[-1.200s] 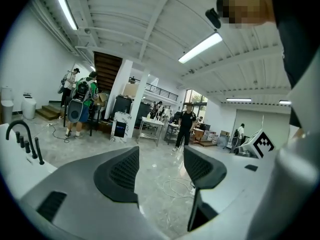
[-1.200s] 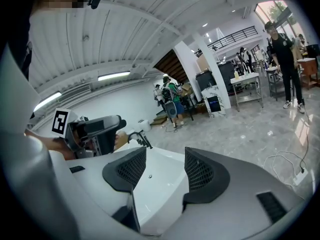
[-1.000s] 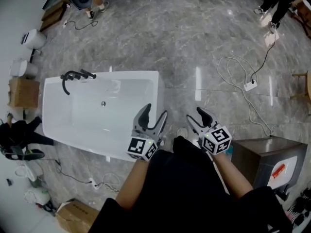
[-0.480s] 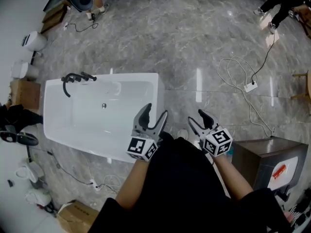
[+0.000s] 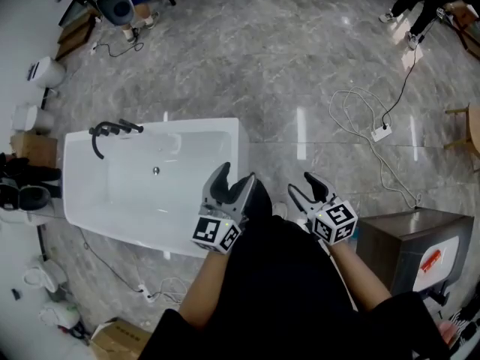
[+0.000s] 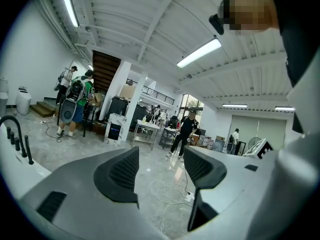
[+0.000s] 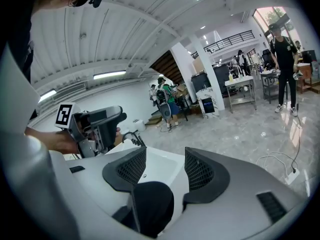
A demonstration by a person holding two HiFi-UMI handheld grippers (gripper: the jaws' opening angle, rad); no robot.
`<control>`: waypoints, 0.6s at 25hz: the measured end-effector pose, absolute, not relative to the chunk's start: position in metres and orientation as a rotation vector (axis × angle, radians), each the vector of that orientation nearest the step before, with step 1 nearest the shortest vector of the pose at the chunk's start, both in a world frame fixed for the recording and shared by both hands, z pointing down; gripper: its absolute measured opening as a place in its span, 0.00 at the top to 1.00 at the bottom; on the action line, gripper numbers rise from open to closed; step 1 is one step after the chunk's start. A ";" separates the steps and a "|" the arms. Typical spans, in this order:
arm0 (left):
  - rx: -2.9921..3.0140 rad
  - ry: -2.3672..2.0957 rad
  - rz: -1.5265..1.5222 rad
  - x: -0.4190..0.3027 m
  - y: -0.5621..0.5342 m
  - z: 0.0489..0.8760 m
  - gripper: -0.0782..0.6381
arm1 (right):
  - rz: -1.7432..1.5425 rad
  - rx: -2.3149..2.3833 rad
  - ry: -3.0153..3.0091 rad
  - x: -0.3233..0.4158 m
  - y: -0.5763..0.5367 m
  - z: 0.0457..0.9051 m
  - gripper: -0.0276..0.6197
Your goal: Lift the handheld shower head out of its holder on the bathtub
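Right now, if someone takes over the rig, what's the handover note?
Left tool: open, empty, by the right end of the bathtub.
Right tool: open, empty, over the floor beside it.
Shower head: on the black faucet set at the tub's far left corner, apart from both tools.
Done: nothing gripped.
Left: move to the faucet set, grip the shower head, lift it from its holder.

Loose black top [image 5: 300, 291], forearms bare, left gripper [image 5: 237, 177] and right gripper [image 5: 301, 184] just beyond the top, grey curved jaws, black ribbed pads [image 6: 125, 170], white cubes [image 5: 217, 231] printed with black squares.
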State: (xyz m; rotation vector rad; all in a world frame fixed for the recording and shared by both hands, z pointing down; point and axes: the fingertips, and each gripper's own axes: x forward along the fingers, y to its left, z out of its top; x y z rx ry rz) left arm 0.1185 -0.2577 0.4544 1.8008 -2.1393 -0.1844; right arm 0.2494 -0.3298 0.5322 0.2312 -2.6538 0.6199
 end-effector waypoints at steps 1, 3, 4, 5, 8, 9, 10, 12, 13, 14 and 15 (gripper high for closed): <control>1.814 -2.146 -0.179 0.119 -0.259 0.452 0.53 | 0.616 0.235 -2.648 0.252 -0.330 0.533 0.62; 1.843 -2.162 -0.151 0.116 -0.260 0.450 0.53 | 0.618 0.255 -2.639 0.253 -0.334 0.534 0.62; 1.845 -2.169 -0.145 0.111 -0.261 0.449 0.53 | 0.628 0.269 -2.638 0.252 -0.337 0.534 0.62; 1.839 -2.175 -0.148 0.105 -0.260 0.449 0.53 | 0.640 0.282 -2.638 0.251 -0.339 0.533 0.62; 1.798 -2.207 -0.156 0.083 -0.258 0.448 0.53 | 0.645 0.280 -2.641 0.239 -0.345 0.530 0.62; 1.780 -2.225 -0.153 0.076 -0.257 0.447 0.53 | 0.640 0.263 -2.645 0.233 -0.347 0.529 0.62; 1.762 -2.245 -0.149 0.068 -0.256 0.448 0.53 | 0.633 0.244 -2.651 0.226 -0.349 0.527 0.62; 1.727 -2.275 -0.138 0.054 -0.255 0.454 0.53 | 0.621 0.217 -2.661 0.214 -0.354 0.525 0.62; 1.712 -2.281 -0.134 0.046 -0.255 0.458 0.53 | 0.619 0.215 -2.664 0.208 -0.358 0.525 0.62; 1.696 -2.285 -0.134 0.038 -0.256 0.464 0.53 | 0.619 0.217 -2.664 0.201 -0.362 0.526 0.62; 1.679 -2.286 -0.133 0.030 -0.256 0.470 0.53 | 0.617 0.218 -2.663 0.193 -0.368 0.526 0.62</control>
